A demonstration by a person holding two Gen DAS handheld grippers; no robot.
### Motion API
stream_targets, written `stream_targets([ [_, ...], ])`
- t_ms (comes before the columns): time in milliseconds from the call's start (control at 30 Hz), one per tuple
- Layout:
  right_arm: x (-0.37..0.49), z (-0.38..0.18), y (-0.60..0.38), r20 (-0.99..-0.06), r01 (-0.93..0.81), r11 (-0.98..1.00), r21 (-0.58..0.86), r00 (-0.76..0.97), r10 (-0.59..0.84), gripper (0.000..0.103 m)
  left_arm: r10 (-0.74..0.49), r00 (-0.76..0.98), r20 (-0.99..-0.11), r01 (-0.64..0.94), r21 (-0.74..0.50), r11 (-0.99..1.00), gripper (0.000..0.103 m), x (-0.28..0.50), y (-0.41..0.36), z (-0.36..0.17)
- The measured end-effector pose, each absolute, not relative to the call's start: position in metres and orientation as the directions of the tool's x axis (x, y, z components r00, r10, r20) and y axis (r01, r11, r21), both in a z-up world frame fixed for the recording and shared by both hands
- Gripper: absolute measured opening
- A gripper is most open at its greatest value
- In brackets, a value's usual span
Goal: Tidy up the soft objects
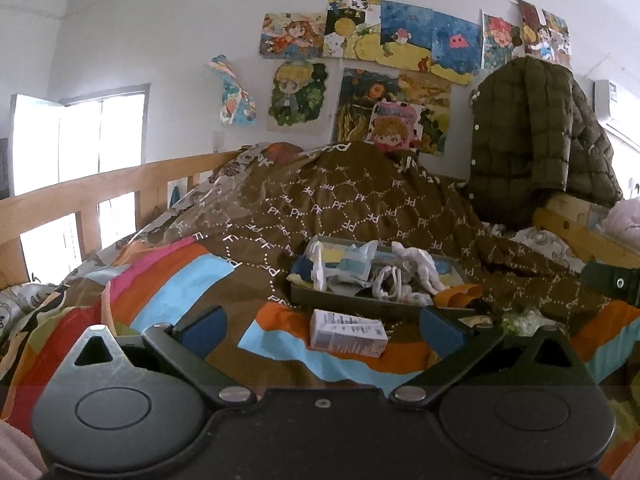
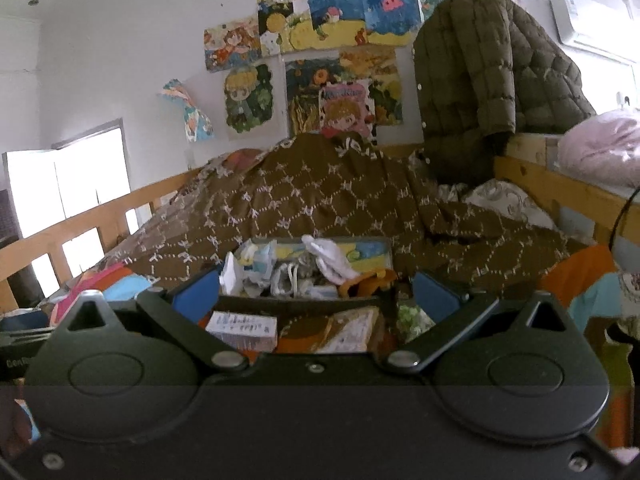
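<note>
Where bedding bunches, tray [image 1: 320, 298] heaped, white cloths [image 1: 416, 270].

Left gripper [image 1: 322, 330] and right gripper [image 2: 316, 298] both gape wide, empty.

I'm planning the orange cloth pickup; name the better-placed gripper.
Probably right: the right gripper, open, has the orange cloth between its fingers' line. From the left gripper, it lies off-centre.

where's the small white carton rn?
The carton lies on the striped bedspread just in front of the tray, between the open left gripper's fingers.
</note>
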State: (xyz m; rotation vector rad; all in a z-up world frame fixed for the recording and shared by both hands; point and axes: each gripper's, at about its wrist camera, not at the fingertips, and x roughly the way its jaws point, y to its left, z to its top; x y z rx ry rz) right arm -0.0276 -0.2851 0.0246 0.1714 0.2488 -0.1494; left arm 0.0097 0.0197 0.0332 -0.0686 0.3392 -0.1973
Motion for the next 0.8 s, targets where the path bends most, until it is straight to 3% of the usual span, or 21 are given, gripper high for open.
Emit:
stream_targets([
  [633, -0.029, -0.021, -0.278, -0.383, 0.198, 0.970, 0.142, 0.915, -0.131, 0.103, -0.175, 0.916, -0.361, 0.163, -0.063, 0.985, 0.102, 0.011, 0.010, 0.014],
  [800, -0.034, -0.025, -0.268, -0.368, 0.180, 0.978, 0.103, 0.921, -0.130, 0.103, -0.165, 0.907, -0.387, 0.153, -0.063, 0.986, 0.102, 0.014, 0.008, 0.010],
])
